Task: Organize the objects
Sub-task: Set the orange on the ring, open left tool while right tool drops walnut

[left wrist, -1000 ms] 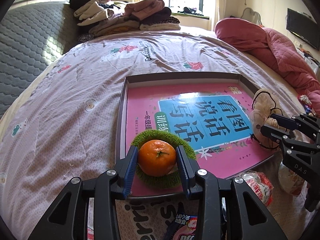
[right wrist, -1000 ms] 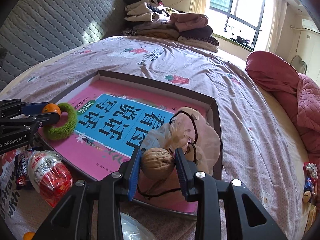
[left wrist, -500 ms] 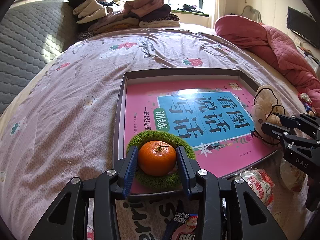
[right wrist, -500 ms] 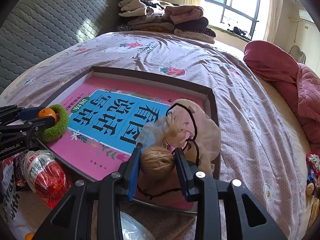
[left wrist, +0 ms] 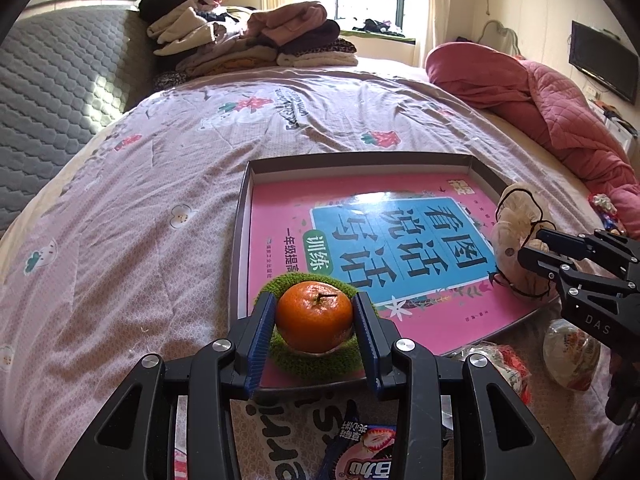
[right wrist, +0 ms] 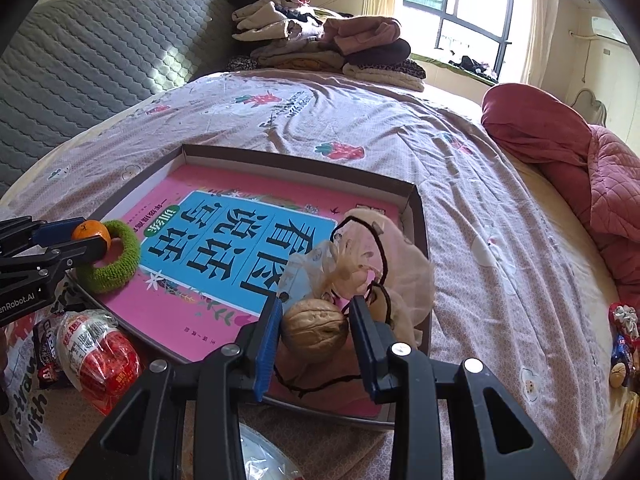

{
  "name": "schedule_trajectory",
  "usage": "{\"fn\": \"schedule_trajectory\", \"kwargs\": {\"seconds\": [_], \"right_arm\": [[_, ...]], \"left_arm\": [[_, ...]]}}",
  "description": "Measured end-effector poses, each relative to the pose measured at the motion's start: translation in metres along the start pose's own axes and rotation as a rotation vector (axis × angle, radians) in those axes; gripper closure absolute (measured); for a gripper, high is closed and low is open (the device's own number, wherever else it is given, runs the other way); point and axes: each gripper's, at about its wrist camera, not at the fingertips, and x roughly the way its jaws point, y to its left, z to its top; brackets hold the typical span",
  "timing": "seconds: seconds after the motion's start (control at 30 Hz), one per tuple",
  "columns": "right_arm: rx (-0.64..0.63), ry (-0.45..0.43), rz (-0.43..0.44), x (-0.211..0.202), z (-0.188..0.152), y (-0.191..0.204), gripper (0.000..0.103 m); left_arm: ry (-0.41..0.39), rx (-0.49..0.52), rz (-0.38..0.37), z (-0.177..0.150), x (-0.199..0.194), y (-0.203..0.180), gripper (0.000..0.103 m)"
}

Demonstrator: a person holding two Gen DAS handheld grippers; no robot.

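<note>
Left wrist view: left gripper point(left wrist: 315, 322) clamped on orange point(left wrist: 314, 317), held over green knitted ring point(left wrist: 314, 354) at near corner of box point(left wrist: 240, 240). Framing slightly shifted since a second ago, grip unchanged; release judged pending. Right gripper point(right wrist: 314, 330) closed on walnut point(right wrist: 315, 329), poised above mesh pouch point(right wrist: 384, 260) in box. Pink book point(right wrist: 224, 240) bears large Chinese title. "DAS" and "enRobot.AI" read on gripper bodies.

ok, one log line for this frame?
left gripper: shut on orange, over green ring | right gripper: shut on walnut, over tray
</note>
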Motion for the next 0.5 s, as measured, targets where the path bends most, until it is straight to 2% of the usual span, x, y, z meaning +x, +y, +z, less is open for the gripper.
{"fn": "schedule_trajectory", "kwargs": {"seconds": [0.17,0.5], "right_arm": [[0.008,-0.016,-0.006,-0.0044,0.0029,-0.0027,0.068],[0.014,-0.023,-0.014,-0.0047,0.0041,-0.0049,0.067]], "left_arm": [[-0.036,-0.011,-0.007,0.0033,-0.009,0.0023,0.062],[-0.037,-0.017,-0.001,0.004,-0.0111,0.0041,0.062]]}}
